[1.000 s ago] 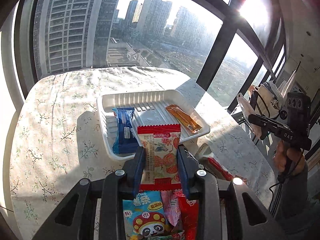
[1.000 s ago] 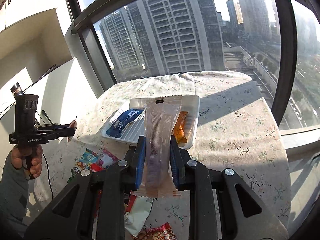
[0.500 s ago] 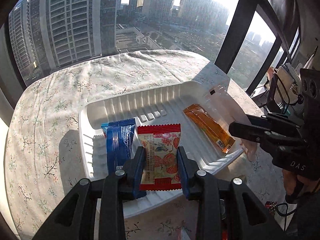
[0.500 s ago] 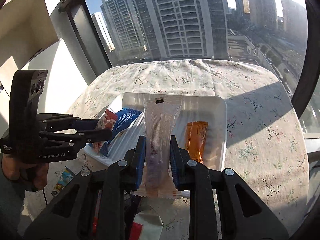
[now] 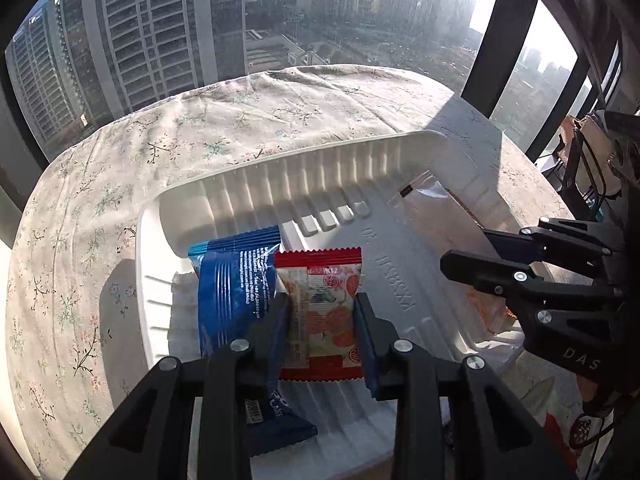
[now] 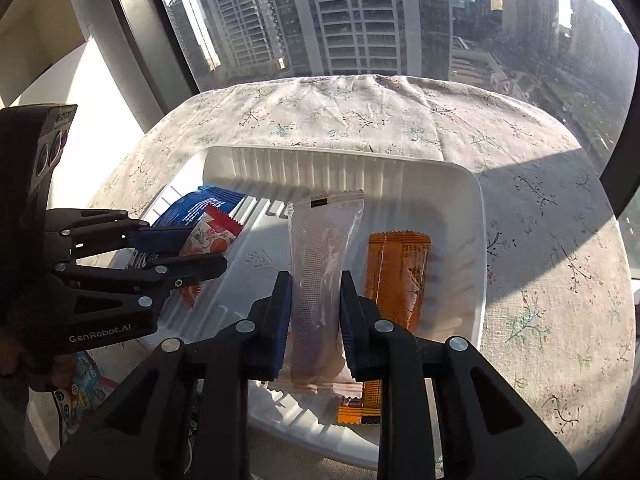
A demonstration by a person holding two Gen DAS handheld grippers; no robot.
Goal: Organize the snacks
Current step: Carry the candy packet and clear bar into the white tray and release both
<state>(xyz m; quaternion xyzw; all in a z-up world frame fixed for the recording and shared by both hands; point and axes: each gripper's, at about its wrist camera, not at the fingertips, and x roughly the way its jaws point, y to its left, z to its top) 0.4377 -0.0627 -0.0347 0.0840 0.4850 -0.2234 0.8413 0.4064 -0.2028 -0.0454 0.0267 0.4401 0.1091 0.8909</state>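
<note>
A white ribbed tray (image 5: 320, 172) (image 6: 472, 216) lies on the flowered tablecloth. My left gripper (image 5: 322, 308) is shut on a red-edged snack packet (image 5: 320, 292) and holds it over the tray, just right of a blue packet (image 5: 232, 284) lying inside. My right gripper (image 6: 316, 292) is shut on a long clear-wrapped bar (image 6: 324, 248), held over the tray's middle beside an orange packet (image 6: 396, 276) that rests in the tray. Each gripper shows in the other's view: the right gripper (image 5: 476, 256) at the right edge, the left gripper (image 6: 192, 244) at the left edge.
Loose snack packets (image 6: 80, 384) lie on the cloth near the tray's front-left corner, and another packet (image 5: 576, 432) shows at the lower right. The flowered tablecloth (image 6: 540, 280) runs to a large window behind. A dark window post (image 5: 504, 28) stands at the back right.
Both grippers have moved forward and down, from over the loose packets to over the tray, each still gripping its packet. The two grippers have come closer together.
</note>
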